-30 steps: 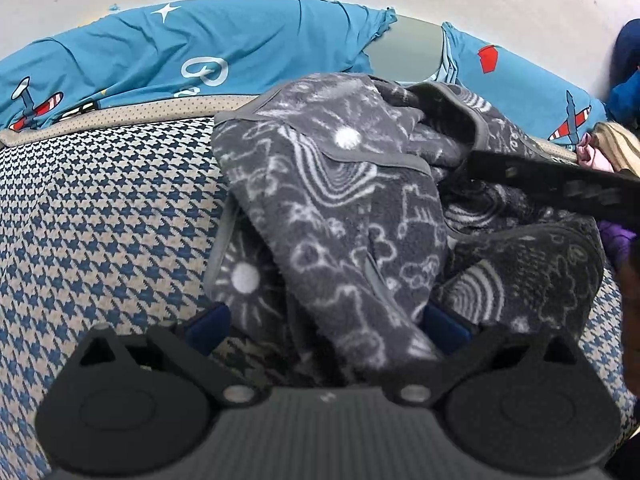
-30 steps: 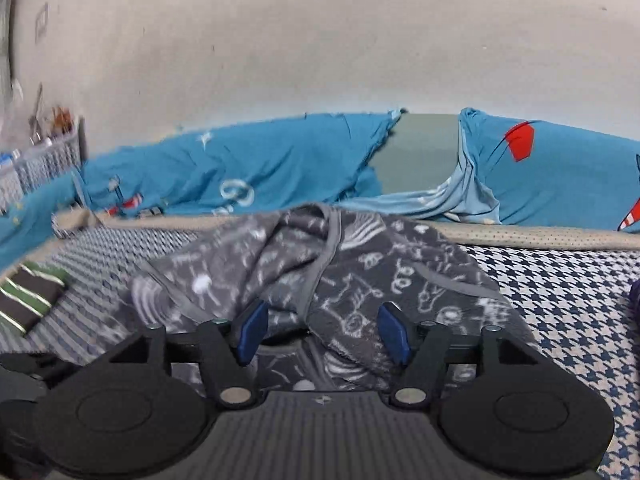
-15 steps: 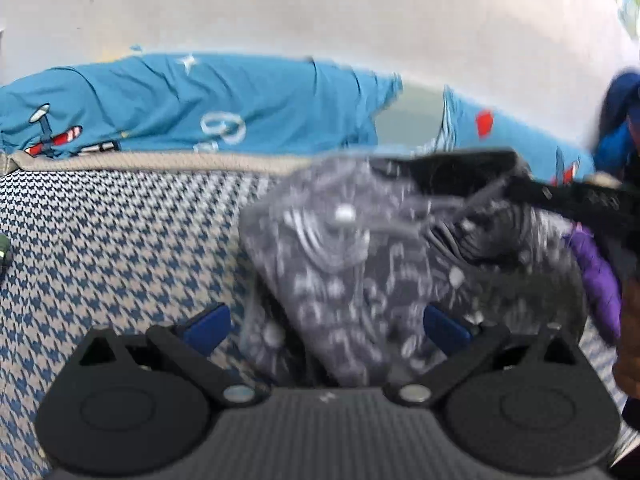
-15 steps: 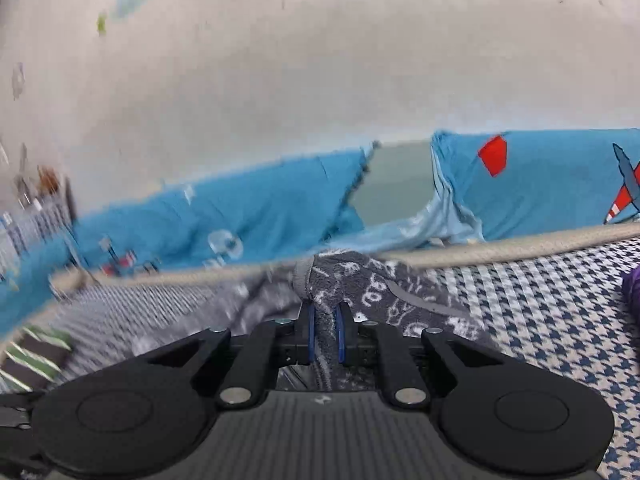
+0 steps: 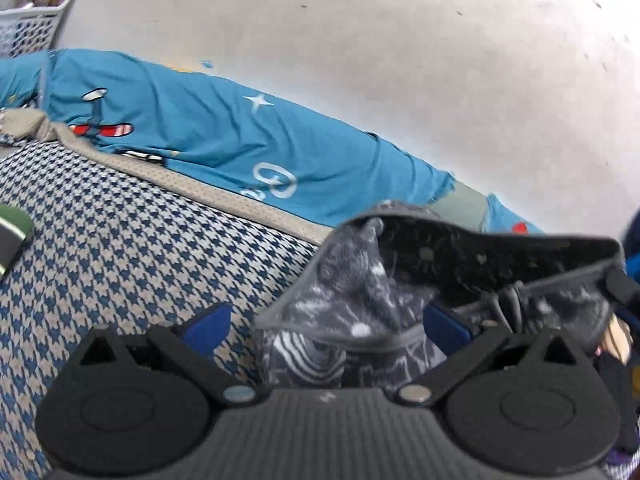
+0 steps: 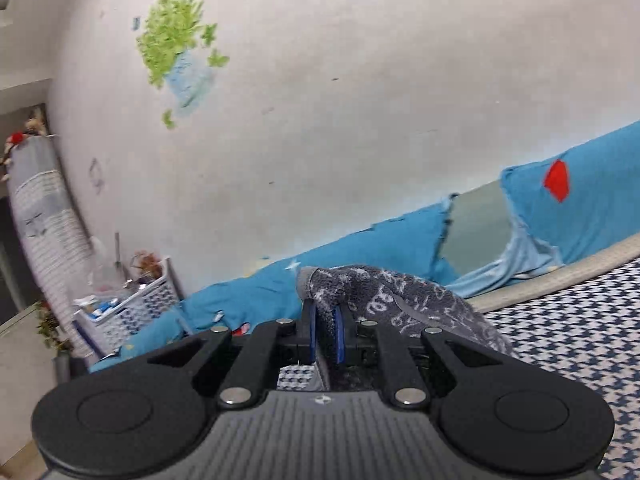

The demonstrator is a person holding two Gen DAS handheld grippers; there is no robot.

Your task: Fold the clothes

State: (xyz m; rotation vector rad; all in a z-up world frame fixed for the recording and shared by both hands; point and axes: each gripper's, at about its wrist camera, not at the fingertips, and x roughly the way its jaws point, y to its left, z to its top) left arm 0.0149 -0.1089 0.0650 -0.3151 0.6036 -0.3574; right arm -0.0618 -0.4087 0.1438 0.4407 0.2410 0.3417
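A dark grey fleece garment with white doodle print and grey piping hangs lifted above the houndstooth bed cover. My left gripper is open, its blue pads wide apart; a fold of the garment droops between them without being pinched. In the right wrist view my right gripper is shut on the garment at its piped edge, and the cloth drapes down to the right over the bed cover. In the left wrist view the garment's top edge runs taut toward the right.
Blue airplane-print bedding lies along the white wall behind the bed. A white basket of small items stands at the far left. A folded green-striped dark garment lies at the left edge of the bed.
My right gripper closed on the garment's edge and rose, lifting the cloth off the bed. My left gripper also rose and rolled, staying open. Both views now tilt.
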